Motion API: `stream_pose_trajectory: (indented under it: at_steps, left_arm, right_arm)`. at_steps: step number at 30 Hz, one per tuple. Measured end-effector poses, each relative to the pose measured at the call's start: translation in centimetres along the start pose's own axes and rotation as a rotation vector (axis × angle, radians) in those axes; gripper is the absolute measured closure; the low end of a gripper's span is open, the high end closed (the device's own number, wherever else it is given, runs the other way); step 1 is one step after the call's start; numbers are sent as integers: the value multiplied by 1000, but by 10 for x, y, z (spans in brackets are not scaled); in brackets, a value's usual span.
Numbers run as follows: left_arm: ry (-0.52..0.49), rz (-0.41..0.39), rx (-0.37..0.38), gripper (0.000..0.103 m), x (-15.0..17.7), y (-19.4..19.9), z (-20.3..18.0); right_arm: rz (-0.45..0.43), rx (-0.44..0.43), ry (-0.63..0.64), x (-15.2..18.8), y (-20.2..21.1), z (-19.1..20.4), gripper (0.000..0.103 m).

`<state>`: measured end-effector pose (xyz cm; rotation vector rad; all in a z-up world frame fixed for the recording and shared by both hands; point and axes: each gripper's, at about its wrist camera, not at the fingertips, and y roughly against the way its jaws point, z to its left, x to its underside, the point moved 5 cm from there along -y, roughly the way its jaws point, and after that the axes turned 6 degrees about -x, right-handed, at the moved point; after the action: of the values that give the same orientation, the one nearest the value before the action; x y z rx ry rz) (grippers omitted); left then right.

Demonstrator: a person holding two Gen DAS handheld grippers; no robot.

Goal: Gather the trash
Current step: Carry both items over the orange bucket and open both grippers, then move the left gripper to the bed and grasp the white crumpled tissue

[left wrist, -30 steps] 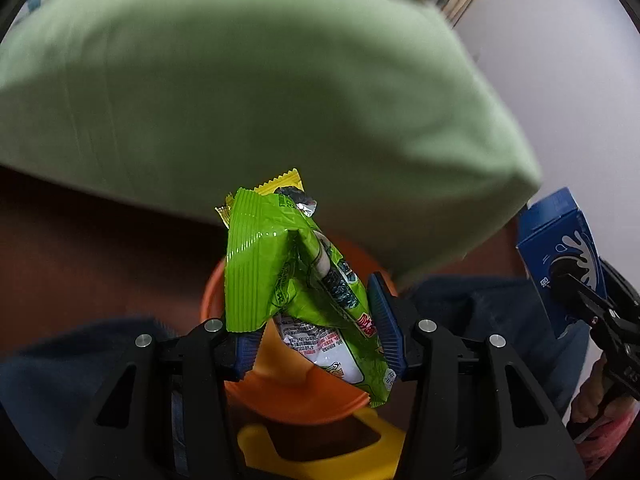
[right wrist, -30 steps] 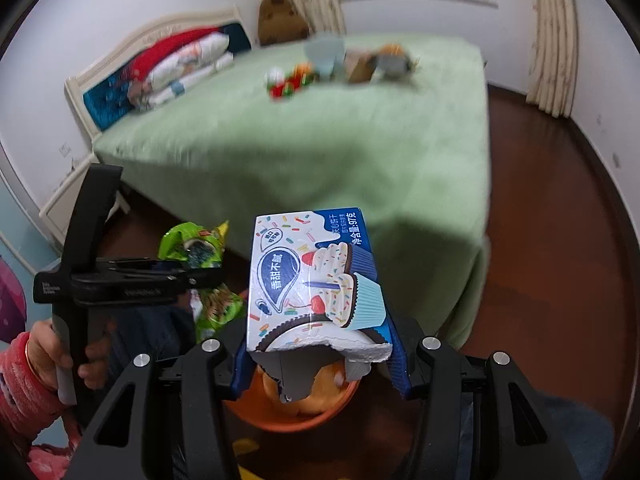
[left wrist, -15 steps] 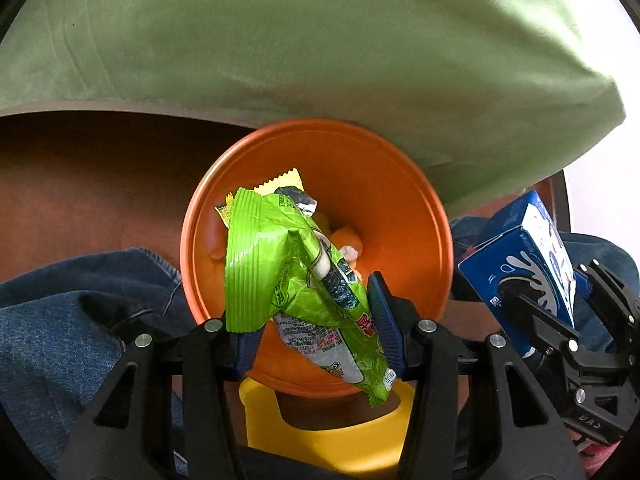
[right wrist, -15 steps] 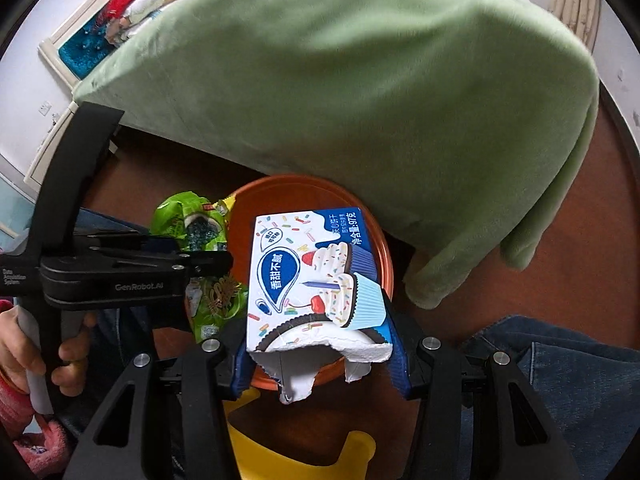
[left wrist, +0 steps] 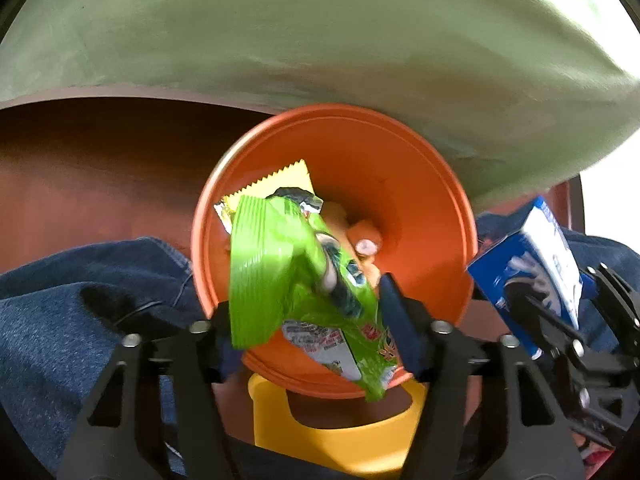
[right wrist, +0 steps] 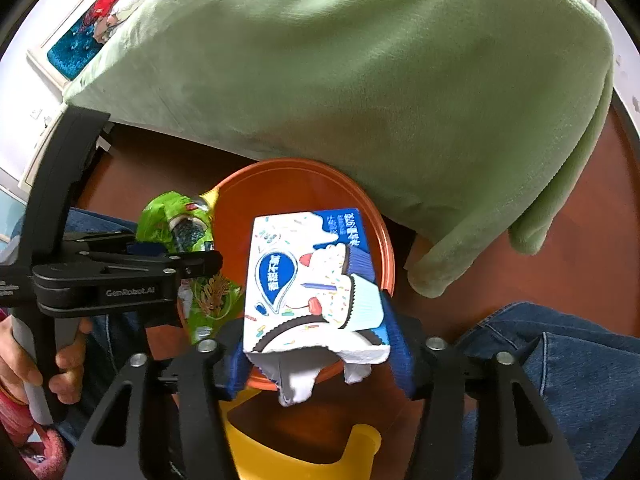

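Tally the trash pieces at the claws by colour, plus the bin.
Green snack wrapper: 1, between the left claw fingers, over the bin
Blue-and-white cookie box: 1, between the right claw fingers, over the bin
Orange bin: 1
Total: 3
Both claws' jaws have just been opening.

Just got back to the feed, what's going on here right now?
A person is dropping trash into the orange bin beside the green-covered bed. The left tool is above the bin with a green snack wrapper between its jaws; the right tool has a torn blue-and-white cookie box. Both tools' jaws have just been opening, so the release looks under way, though neither item has dropped clear yet.
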<state>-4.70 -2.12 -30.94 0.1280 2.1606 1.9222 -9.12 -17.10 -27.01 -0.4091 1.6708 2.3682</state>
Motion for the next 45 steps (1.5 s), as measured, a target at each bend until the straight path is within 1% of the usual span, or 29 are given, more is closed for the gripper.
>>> stream_pose_trajectory:
  at_steps: [1,3,9,15,22,28,30,31,34,37,40,43,45]
  left_arm:
    - [8,0,1,38,0,-1,0]
    - [27,-4,-3,32,-1,-1,2]
    - [47,-20,-15,28,-4,-1,1]
    - [63,-24,-15,27,-1,1,6]
    - [60,-45,-21,27,-2,10,8]
    - [62,-96,-8,27,-7,32,11]
    - [62,-123,-4,27,-11,45,13]
    - [62,-140,-3,27,-14,52,14]
    - [65,-204,2,27,-28,78,17]
    - [79,-277,31,27,-51,109,22]
    - [111,-354,57,27,-85,141,30]
    - [159,-427,95,27,-129,172,41]
    - [201,-465,149,27,-164,190,47]
  right_arm:
    - [-9,0,-2,-2,4,0,30]
    - [-31,2,6,-4,8,1,30]
    - [-48,-2,-1,-9,15,1,28]
    - [-47,-5,-12,-7,16,-2,28]
    - [-70,-13,-12,-8,24,-2,28]
    - [-109,-27,1,-14,42,1,28]
    - [-125,-41,-2,-19,50,4,28]
    - [-138,-60,-8,-22,57,4,28]
    - [-178,-84,-9,-29,74,6,27]
    - [-218,-110,-13,-36,90,6,26]
    - [-242,-123,-15,-39,99,6,26]
    - [-251,-122,-6,-39,103,8,26]
    - [-250,-118,2,-38,102,10,26]
